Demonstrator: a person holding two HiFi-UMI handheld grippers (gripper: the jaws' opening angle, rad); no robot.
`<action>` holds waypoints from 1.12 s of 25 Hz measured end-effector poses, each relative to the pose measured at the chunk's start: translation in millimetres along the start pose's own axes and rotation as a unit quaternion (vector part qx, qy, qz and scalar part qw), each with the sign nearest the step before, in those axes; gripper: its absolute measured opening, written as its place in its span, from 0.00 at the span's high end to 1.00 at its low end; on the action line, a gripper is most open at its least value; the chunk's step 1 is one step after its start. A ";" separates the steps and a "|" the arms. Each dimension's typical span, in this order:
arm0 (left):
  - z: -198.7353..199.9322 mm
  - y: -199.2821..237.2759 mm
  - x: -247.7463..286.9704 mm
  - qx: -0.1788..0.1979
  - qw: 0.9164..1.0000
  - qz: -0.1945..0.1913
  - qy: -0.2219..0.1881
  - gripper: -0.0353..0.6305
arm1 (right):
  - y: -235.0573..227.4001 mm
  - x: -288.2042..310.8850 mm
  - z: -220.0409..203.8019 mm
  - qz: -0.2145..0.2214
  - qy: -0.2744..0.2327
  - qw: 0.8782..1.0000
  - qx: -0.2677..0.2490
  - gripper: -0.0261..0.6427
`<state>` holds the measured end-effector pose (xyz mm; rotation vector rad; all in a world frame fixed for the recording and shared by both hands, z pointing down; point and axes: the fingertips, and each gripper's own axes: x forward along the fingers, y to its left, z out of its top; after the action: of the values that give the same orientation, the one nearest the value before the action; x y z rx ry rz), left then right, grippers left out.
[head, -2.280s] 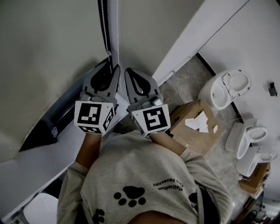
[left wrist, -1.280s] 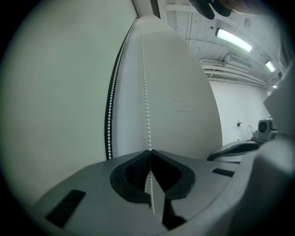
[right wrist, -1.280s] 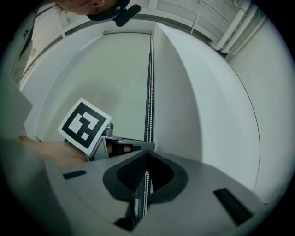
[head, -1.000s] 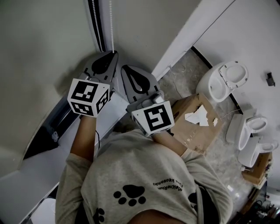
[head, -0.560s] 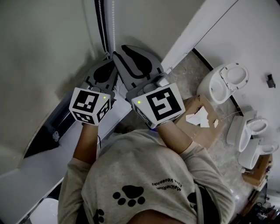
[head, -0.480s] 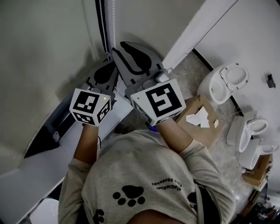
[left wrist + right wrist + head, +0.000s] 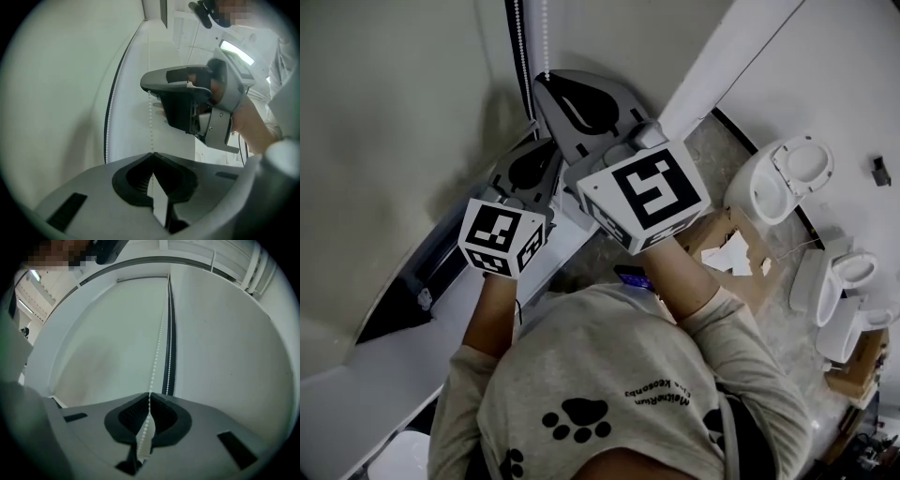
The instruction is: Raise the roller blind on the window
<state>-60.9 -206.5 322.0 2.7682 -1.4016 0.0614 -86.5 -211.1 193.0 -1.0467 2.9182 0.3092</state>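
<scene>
The pale roller blind [image 7: 394, 112] hangs over the window, with its white bead chain [image 7: 546, 37] running down beside a dark strip. My left gripper [image 7: 550, 142] is shut on one strand of the chain [image 7: 150, 126], which passes between its tips. My right gripper [image 7: 546, 79] sits higher on the chain, just above the left one. Its jaws are closing, and in the right gripper view the beads [image 7: 157, 357] run straight into the pinched tips. The blind [image 7: 108, 343] fills that view up to its top bar.
A white window sill [image 7: 384, 366] runs below the blind's bottom rail [image 7: 422, 281]. On the floor at the right stand a cardboard box [image 7: 727, 248] and two white toilets [image 7: 787, 178], [image 7: 839, 281]. The person's torso fills the bottom of the head view.
My right gripper has climbed the chain from below the left gripper to above it. The left gripper has come down a little with the chain.
</scene>
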 end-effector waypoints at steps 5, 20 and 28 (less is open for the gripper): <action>-5.5 0.8 -1.1 -0.008 1.000 0.002 -0.004 0.93 | 1.0 -3.8 -5.5 -0.002 -0.003 1.000 -0.005 0.94; -71.1 -4.2 -7.5 -0.051 0.998 0.013 0.028 0.93 | 14.0 -15.0 -68.0 0.011 0.040 0.999 0.018 0.94; -116.5 -13.7 -6.9 -0.080 0.996 0.004 0.048 0.93 | 19.3 -29.6 -112.4 0.001 0.075 0.997 0.030 0.94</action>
<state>-56.1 -186.8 437.7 2.5930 -1.3325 0.0773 -71.0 -199.9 309.2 -1.1064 3.0384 0.1467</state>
